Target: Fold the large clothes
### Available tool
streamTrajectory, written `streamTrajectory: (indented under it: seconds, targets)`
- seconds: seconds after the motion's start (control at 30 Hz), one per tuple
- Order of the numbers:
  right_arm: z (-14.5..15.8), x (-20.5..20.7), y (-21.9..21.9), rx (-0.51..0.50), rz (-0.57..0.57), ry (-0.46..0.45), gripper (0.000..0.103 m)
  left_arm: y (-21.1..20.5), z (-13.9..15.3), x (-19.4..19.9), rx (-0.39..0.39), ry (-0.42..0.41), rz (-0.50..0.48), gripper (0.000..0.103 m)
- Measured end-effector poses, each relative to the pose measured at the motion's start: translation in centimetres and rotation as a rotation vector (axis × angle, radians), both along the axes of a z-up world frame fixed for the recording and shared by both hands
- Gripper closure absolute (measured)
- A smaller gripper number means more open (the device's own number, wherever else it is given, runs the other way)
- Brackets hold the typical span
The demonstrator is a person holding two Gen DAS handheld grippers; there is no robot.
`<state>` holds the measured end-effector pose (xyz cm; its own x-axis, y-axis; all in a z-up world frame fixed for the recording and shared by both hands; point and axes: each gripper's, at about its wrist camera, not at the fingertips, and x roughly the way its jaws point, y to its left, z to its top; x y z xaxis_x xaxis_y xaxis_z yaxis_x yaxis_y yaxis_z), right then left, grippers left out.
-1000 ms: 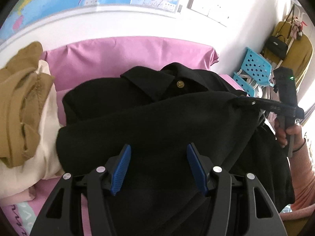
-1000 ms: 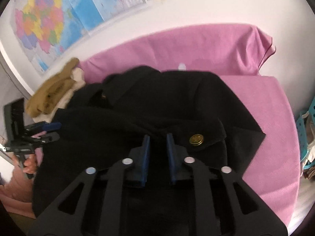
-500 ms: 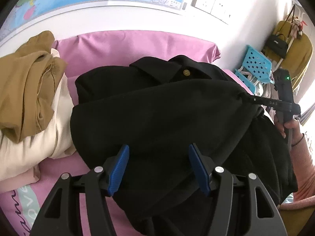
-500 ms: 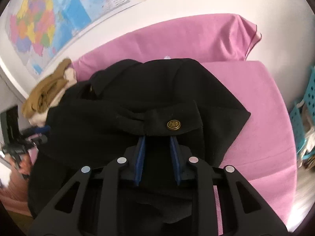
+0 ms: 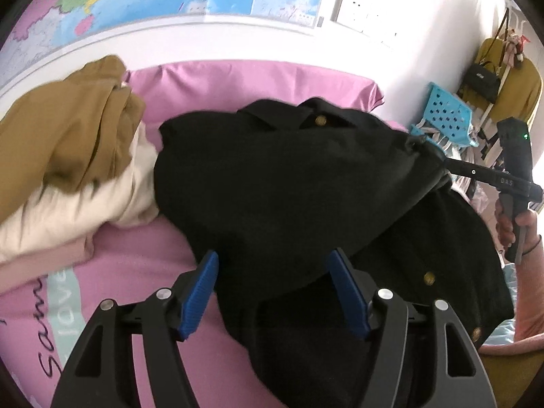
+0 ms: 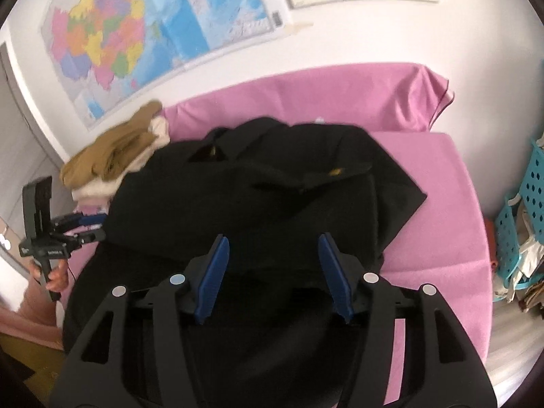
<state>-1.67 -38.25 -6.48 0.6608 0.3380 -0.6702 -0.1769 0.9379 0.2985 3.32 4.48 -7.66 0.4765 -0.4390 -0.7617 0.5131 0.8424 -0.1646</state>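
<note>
The pink bed [image 6: 425, 204] serves as the work surface and as the landmark for all positions below; a flat, wide surface suits a garment of this size.

One black coat [image 5: 289, 183] lies across the middle of the bed, collar toward the bed's wall side and hem draped over its near edge. The lower half is doubled up over the body, so one fold appears to be laid and the coat is judged part-way through folding. The fabric looks thick and heavy and is likely to hold a fold once set down.

One pile of clothes [image 5: 68, 156] sits at the bed's left end, just beside the coat, a mustard garment on top of cream ones; it is probably stacked there to keep the middle free.

Two grippers are present. The left gripper [image 5: 275, 292] hovers over the coat's near left edge by the bed's front, blue pads spread wide with nothing between them. The right gripper [image 6: 273, 272] hovers over the folded layer toward the bed's right half, pads likewise spread and holding nothing. Both appear to have let go so the fold can settle.

Four brass buttons are countable in the left view: one at the collar [image 5: 320, 120] and three along the hanging front panel near the bed's front edge [image 5: 429, 278]
</note>
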Motion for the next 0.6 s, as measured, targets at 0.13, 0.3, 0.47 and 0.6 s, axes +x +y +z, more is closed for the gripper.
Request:
streamTrajectory:
  seconds: [0.13, 0.3, 0.47, 0.6]
  targets:
    - [-2.0, 1.3, -0.3, 0.016, -0.033, 0.065, 0.053, 0.7, -0.7, -0.1, 0.004, 0.030, 0.044, 0.037]
    - [-1.1, 0.3, -0.8, 0.054, -0.062, 0.047, 0.048, 1.7, -0.5, -1.5, -0.019, 0.039, 0.046, 0.037]
    - [0.3, -2.6, -1.4, 0.098, -0.061, 0.020, 0.034, 2.8, -0.3, -3.5, -0.051, 0.068, 0.035, 0.037]
    - [0.5, -5.9, -2.5, 0.170, -0.061, 0.013, 0.024, 3.6, -0.9, -5.3, -0.092, 0.122, 0.015, 0.037]
